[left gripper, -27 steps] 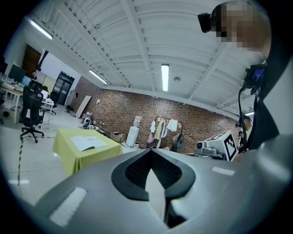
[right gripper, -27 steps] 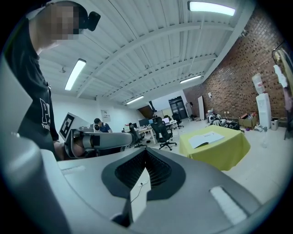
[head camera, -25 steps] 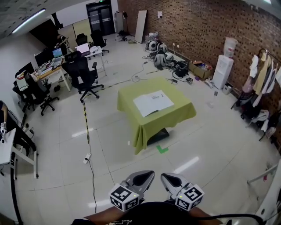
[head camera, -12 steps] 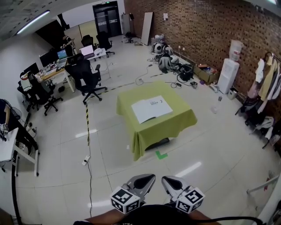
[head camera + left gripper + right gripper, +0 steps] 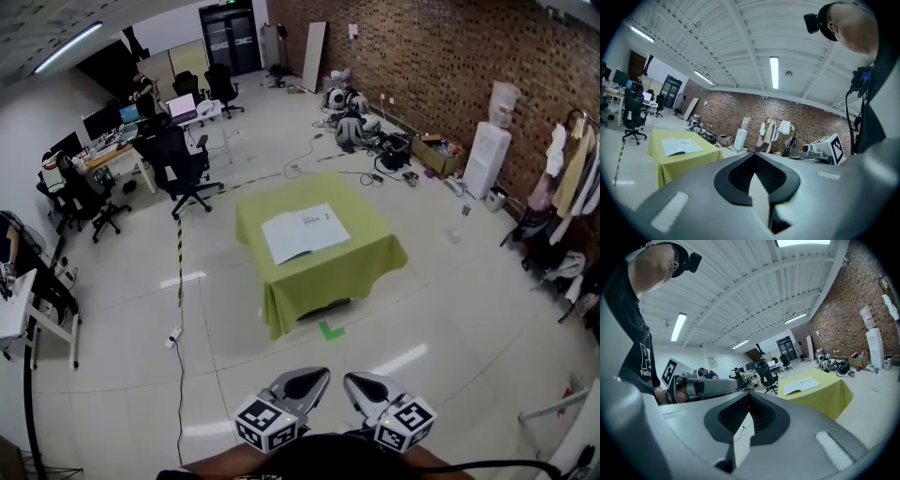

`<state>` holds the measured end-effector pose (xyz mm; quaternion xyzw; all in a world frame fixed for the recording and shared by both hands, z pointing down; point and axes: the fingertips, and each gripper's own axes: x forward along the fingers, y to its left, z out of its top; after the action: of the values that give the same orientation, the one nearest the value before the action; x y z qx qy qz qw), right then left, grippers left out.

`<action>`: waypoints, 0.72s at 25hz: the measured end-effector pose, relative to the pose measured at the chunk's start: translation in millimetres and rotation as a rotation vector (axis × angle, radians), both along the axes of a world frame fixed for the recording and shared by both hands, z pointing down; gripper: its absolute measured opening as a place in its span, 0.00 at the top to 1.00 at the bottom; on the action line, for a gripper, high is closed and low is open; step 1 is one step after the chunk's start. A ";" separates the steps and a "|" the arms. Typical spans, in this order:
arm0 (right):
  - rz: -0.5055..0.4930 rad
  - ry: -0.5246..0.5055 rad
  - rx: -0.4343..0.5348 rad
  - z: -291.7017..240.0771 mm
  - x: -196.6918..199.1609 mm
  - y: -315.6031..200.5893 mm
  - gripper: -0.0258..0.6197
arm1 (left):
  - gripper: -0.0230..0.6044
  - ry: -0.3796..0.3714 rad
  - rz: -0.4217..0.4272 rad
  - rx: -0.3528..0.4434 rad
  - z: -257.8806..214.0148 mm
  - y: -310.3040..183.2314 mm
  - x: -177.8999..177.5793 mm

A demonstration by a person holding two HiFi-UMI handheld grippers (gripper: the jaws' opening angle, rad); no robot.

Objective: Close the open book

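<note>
Head view: two tools, the left tool (image 5: pixel 302 382) and right tool (image 5: pixel 367 385), sit near, both closed and empty. One open book (image 5: pixel 305 232) lies on one green desk (image 5: pixel 366 214), far off.

Left gripper view: jaws together, book far left.

Right gripper view: jaws together, book far right.

left tool (image 5: pixel 309 378): low, close in front of the person's body, pointing forward, jaw tips together, nothing between them
right tool (image 5: pixel 357 381): just beside it, level, angled slightly inward, tips together, empty
</note>
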<state>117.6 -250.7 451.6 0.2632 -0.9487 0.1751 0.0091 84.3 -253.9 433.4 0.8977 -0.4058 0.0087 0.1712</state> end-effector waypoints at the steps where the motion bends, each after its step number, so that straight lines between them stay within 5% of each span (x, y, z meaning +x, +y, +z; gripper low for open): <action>1: 0.004 -0.004 -0.004 0.6 9.7 -3.8 0.95 | 0.95 -0.002 0.003 0.000 0.5 -3.2 9.7; 7: -0.007 -0.027 -0.053 9.2 43.5 -20.1 0.95 | 0.95 -0.018 -0.001 -0.028 5.9 -18.9 46.0; 18: -0.016 -0.048 -0.088 18.0 46.5 -36.6 0.95 | 0.95 -0.052 -0.005 -0.048 11.4 -36.8 52.4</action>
<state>164.1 -287.3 469.6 0.2506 -0.9422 0.2226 -0.0007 136.7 -290.7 444.8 0.8919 -0.4120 0.0412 0.1820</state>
